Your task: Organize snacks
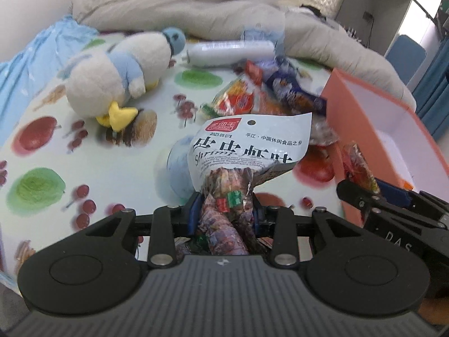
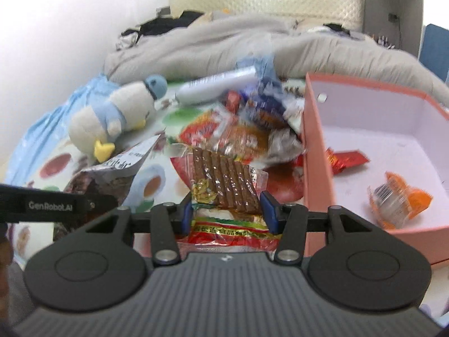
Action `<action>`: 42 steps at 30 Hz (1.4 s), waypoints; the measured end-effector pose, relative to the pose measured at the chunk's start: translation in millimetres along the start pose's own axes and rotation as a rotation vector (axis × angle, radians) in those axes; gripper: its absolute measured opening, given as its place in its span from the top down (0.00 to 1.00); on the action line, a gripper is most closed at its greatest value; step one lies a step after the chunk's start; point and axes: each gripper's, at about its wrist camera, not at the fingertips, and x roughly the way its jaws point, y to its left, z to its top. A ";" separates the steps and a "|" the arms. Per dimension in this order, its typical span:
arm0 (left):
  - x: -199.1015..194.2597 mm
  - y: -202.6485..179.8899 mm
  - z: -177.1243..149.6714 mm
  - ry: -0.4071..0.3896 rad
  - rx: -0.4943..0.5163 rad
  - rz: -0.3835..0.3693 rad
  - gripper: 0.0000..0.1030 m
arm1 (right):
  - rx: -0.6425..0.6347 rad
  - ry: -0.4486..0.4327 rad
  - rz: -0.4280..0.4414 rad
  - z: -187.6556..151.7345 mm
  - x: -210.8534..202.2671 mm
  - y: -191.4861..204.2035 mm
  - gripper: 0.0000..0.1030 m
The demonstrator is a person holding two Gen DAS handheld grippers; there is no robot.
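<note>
My left gripper (image 1: 227, 202) is shut on a white shrimp snack packet (image 1: 247, 146) and holds it above the fruit-print cloth; the packet also shows in the right wrist view (image 2: 112, 171). My right gripper (image 2: 227, 207) is shut on a clear packet of brown ridged strips (image 2: 224, 185), just left of the pink box (image 2: 314, 146). The right gripper (image 1: 362, 193) shows in the left wrist view beside the box (image 1: 356, 118). A pile of mixed snack packets (image 1: 261, 92) lies behind, also seen in the right wrist view (image 2: 247, 118).
The box holds a red packet (image 2: 348, 160) and an orange packet (image 2: 398, 199). A plush penguin (image 1: 118, 75) and a white bottle (image 1: 230, 52) lie on the cloth. A grey duvet (image 1: 196, 8) bounds the back.
</note>
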 end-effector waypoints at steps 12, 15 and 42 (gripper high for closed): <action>-54.8 -25.7 17.3 -0.085 0.010 -0.084 0.62 | 0.043 -0.109 -0.060 23.1 -58.7 -23.8 0.50; -68.1 -33.4 19.2 -0.104 0.022 -0.113 0.62 | 0.054 -0.129 -0.080 23.8 -73.4 -31.4 0.50; -38.8 -201.5 49.7 -0.051 0.219 -0.358 0.62 | 0.238 -0.154 -0.257 9.9 -98.0 -155.0 0.49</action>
